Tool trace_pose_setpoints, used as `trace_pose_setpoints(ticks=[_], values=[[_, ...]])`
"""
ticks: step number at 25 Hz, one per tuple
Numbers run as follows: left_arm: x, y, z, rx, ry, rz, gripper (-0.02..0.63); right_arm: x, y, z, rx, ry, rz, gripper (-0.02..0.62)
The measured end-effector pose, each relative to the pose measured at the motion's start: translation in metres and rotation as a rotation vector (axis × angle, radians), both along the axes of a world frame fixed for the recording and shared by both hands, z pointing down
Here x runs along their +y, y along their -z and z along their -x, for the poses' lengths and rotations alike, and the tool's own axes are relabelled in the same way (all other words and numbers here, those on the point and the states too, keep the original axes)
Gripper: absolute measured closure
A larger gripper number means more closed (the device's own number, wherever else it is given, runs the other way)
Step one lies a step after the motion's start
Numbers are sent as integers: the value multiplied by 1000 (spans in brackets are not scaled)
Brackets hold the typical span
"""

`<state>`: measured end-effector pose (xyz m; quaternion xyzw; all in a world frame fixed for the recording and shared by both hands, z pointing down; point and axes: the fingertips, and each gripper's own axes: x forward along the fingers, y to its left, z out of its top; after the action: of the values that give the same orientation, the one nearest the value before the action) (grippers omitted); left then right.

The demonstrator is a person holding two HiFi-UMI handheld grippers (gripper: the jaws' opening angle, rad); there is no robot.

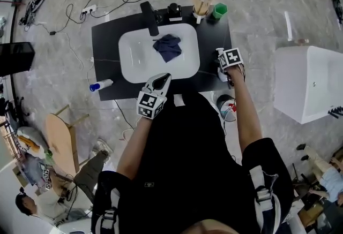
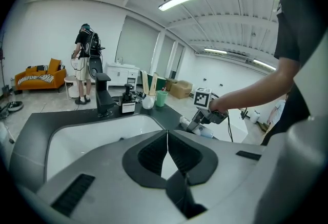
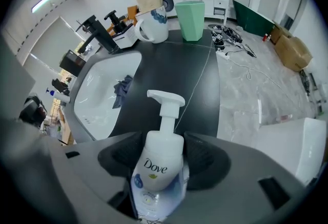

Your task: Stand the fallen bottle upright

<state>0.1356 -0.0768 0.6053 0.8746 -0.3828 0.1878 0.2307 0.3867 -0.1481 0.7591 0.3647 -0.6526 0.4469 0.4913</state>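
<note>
A white Dove pump bottle (image 3: 156, 166) lies on its side near the right edge of the black table (image 1: 107, 35), pump head pointing toward the far side. My right gripper (image 3: 163, 152) comes down over it, and both pads lie against the bottle's sides. In the head view this gripper (image 1: 225, 67) is at the table's front right corner, with the bottle's pump (image 1: 219, 51) just beyond it. The left gripper view shows the bottle (image 2: 206, 132) under the right gripper (image 2: 197, 121). My left gripper (image 2: 167, 146) is shut and empty, hovering at the sink's front rim (image 1: 162, 82).
A white sink (image 1: 134, 51) holds a dark blue cloth (image 1: 168, 46); a black tap (image 1: 150, 17) stands behind it. A green cup (image 1: 219, 10) and a mug of wooden sticks (image 1: 201, 5) stand at the back right. Another blue-capped bottle (image 1: 101, 85) lies at the table's left edge.
</note>
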Motion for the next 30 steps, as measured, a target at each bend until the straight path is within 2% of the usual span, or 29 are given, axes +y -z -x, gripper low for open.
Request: trace_pose_setpoints(ticks=[8, 15, 22, 30], values=[[4, -1, 2, 1, 30, -2, 589, -1, 1, 3, -21, 11, -8, 298], [8, -1, 3, 1, 41, -6, 589, -2, 21, 3, -41, 18, -78, 301], [15, -1, -1, 2, 36, -8, 589, -13, 53, 2, -108, 2, -194, 307], [23, 1, 3, -7, 36, -9, 589, -20, 82, 5, -150, -3, -420, 310]])
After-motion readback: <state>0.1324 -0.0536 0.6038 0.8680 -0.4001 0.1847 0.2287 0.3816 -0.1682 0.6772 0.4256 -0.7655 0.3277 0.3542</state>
